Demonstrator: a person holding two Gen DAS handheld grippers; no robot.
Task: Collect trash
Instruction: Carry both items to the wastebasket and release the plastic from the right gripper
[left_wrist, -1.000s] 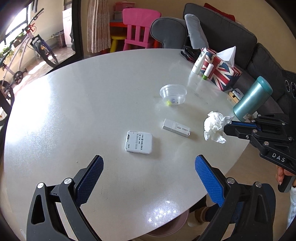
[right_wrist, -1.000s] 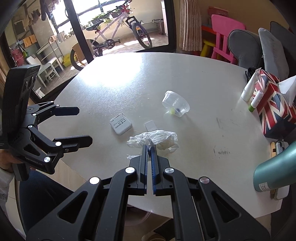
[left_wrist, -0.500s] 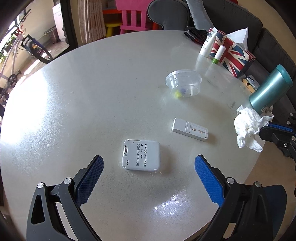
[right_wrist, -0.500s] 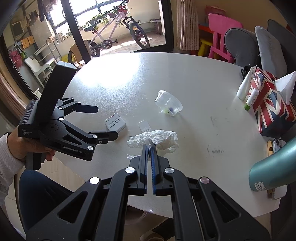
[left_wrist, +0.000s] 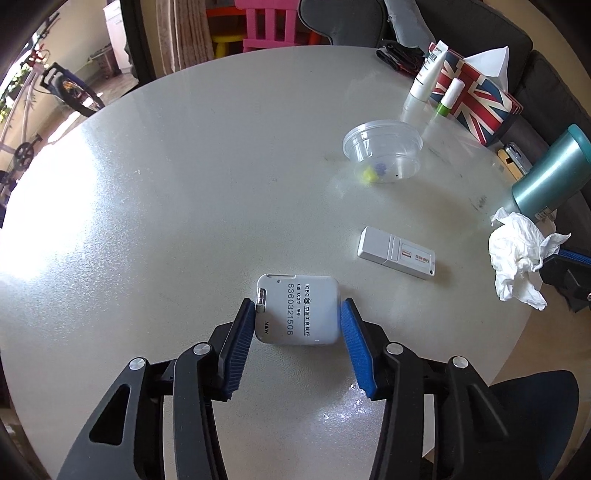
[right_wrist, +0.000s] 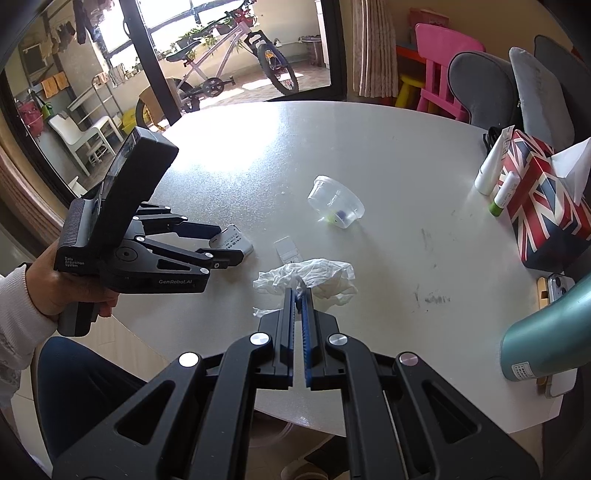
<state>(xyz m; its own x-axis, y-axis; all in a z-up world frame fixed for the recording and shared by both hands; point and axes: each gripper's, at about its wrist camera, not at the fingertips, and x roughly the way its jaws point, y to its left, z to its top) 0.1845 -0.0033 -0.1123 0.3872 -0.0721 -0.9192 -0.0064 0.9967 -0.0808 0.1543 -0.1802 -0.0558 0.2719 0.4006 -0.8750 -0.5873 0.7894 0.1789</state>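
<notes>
My left gripper (left_wrist: 298, 312) is closed onto a white square ICBC card device (left_wrist: 298, 309) that lies on the round white table (left_wrist: 184, 192); both blue pads touch its sides. It also shows in the right wrist view (right_wrist: 232, 244) between the left gripper's fingers (right_wrist: 207, 236). My right gripper (right_wrist: 299, 295) is shut on a crumpled white tissue (right_wrist: 310, 277) and holds it over the table's near edge. The tissue shows at the right in the left wrist view (left_wrist: 517, 258).
A white USB token (left_wrist: 397, 252), a clear plastic cup with small bits (left_wrist: 384, 151), a Union Jack tissue box (left_wrist: 476, 99), two tubes (left_wrist: 428, 74), a teal bottle (left_wrist: 550, 173) and a phone (right_wrist: 559, 286) are on the table. Chairs stand behind.
My left gripper has come down and forward and closed its open jaws onto the white card device. The right gripper still holds the tissue, almost unmoved.
</notes>
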